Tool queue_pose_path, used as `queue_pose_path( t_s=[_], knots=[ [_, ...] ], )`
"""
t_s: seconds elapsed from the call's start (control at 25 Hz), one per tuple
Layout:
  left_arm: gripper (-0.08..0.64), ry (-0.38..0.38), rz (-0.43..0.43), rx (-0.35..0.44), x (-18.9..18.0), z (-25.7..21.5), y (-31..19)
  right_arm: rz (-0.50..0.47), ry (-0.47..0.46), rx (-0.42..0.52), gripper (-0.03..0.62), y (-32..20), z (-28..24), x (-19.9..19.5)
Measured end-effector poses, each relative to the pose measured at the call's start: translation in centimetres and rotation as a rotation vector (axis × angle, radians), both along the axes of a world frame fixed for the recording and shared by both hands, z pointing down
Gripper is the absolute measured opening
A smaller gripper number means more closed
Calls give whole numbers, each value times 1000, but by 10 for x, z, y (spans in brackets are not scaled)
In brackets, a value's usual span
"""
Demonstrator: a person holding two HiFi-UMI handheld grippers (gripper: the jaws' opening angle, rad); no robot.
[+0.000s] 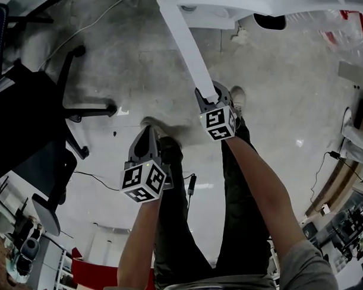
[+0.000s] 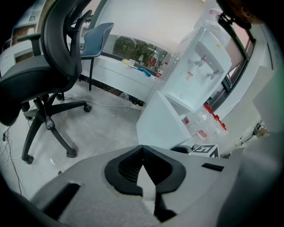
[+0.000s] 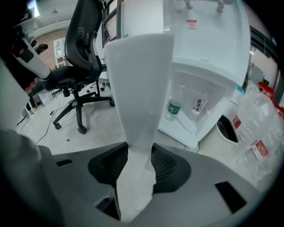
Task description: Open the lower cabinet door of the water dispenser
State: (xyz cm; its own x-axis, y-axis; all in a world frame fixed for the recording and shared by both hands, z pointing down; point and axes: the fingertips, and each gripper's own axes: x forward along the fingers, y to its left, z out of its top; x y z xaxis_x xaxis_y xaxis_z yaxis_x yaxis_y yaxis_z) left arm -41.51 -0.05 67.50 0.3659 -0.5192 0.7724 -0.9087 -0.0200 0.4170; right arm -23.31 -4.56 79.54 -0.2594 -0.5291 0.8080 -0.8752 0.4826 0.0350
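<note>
The white water dispenser (image 3: 208,44) stands on the floor with its lower cabinet door (image 3: 140,88) swung out toward me. My right gripper (image 3: 137,150) is shut on the free edge of that door (image 1: 185,46), with the panel running up between its pads. Inside the open cabinet (image 3: 186,119) stand two small bottles (image 3: 175,108). My left gripper (image 1: 147,131) hangs lower left of the door, apart from it, with its tips (image 2: 142,148) together and nothing between them. Seen from the left gripper, the dispenser (image 2: 199,66) and its open door (image 2: 162,122) are ahead to the right.
A black office chair (image 1: 52,107) stands to the left on the grey floor (image 2: 49,66). Clear water jugs with red caps (image 3: 262,115) lie right of the dispenser. The person's legs and shoes (image 1: 236,99) are under the grippers. A cable (image 1: 97,179) runs over the floor.
</note>
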Motion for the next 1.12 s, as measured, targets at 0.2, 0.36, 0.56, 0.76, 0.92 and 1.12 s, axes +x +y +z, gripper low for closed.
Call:
queue_pose_path(
  t_s=[0.2, 0.36, 0.56, 0.76, 0.92, 1.12],
  knots=[
    [8, 6, -11, -20, -18, 3, 3, 82, 9, -9, 169, 3, -1, -27],
    [8, 5, -21, -28, -39, 5, -2, 163, 24, -27, 169, 3, -1, -50],
    [8, -2, -23, -29, -69, 8, -12, 252, 23, -39, 169, 0, 0, -79],
    [8, -11, -41, -49, -98, 17, -17, 345, 18, -47, 169, -3, 1, -106],
    [8, -17, -40, -59, -118, 19, -21, 414, 15, -59, 169, -9, 2, -127],
    [8, -28, -35, -66, -138, 20, -27, 476, 17, -73, 167, -18, 3, -148]
  ],
)
